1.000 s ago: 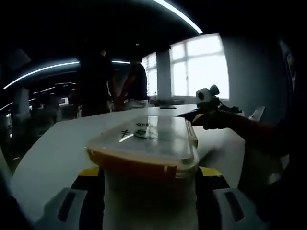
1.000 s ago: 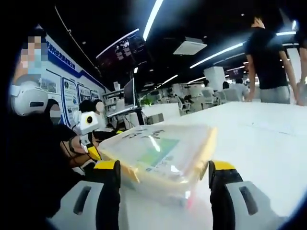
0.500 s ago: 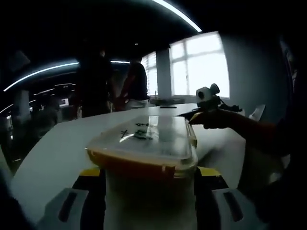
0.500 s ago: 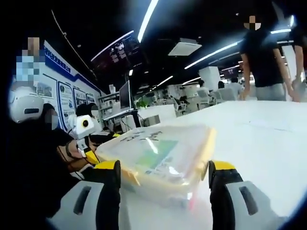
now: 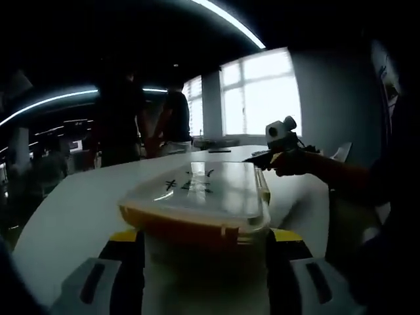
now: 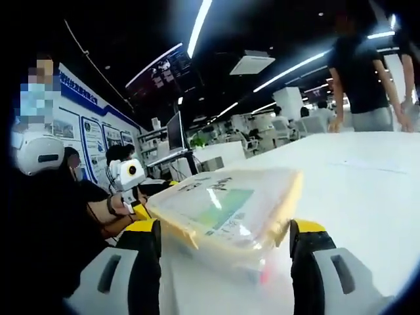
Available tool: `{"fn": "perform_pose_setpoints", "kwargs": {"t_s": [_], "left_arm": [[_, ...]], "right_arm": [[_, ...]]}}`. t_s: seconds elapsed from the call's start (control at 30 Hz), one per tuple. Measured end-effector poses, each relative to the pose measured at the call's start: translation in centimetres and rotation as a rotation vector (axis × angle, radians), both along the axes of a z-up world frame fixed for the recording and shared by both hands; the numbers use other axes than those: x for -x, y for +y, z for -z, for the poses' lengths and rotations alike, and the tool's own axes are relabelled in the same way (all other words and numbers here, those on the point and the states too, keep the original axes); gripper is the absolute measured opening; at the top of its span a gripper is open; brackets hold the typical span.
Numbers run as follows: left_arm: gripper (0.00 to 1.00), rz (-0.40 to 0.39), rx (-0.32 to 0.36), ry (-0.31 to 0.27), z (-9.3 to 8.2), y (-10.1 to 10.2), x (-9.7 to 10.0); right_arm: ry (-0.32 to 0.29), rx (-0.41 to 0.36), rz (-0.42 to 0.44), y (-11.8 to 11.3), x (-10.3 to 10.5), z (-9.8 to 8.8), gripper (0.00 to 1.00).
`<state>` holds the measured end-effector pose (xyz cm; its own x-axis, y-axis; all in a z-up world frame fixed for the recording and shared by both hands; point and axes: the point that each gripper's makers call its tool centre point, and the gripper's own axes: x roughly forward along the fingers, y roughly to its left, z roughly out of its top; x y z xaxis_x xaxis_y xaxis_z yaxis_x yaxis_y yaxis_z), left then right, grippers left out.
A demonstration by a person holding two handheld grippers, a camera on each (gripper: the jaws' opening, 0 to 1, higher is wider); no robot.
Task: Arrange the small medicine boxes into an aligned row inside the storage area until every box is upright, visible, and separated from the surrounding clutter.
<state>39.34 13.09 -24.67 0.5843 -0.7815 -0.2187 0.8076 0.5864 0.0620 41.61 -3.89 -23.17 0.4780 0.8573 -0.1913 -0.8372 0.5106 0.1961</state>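
While lid stays on, I have translucent plastic storage container with yellow-rimmed clip lid [image 5: 200,200] between both grippers, one at each end, on white surface [image 5: 79,210]. Left gripper [image 5: 203,262]: jaws spread, flanking container end; contact with walls, cannot tell. Right gripper [image 6: 223,252]: same, jaws wide either side of container [image 6: 226,210], which sits tilted in the right gripper view. Medicine boxes likely inside, under handwritten lid, not discernible. My read: two-ended hold steadies container before opening.
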Motion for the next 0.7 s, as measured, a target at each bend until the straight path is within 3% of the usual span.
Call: {"fn": "perform_pose_setpoints", "kwargs": {"t_s": [0.07,0.2,0.33,0.5,0.7], "left_arm": [[0.74,0.027,0.003,-0.001,0.0,0.2,-0.2],[0.67,0.071,0.006,-0.009,0.0,0.7,-0.4],[0.66,0.12,0.021,-0.012,-0.1,1.0,-0.9],[0.67,0.134,-0.012,-0.027,0.0,0.9,-1.4],[0.7,0.143,-0.035,-0.033,0.0,1.0,-2.8]], "right_arm": [[0.009,0.028,0.023,-0.5,0.0,0.4,0.64],[0.009,0.045,0.012,-0.7,0.6,0.3,0.58],[-0.004,0.084,0.025,-1.2,0.8,0.7,0.5],[0.027,0.087,0.051,-0.8,1.8,0.5,0.48],[0.03,0.143,0.107,0.0,3.0,0.7,0.45]]}}
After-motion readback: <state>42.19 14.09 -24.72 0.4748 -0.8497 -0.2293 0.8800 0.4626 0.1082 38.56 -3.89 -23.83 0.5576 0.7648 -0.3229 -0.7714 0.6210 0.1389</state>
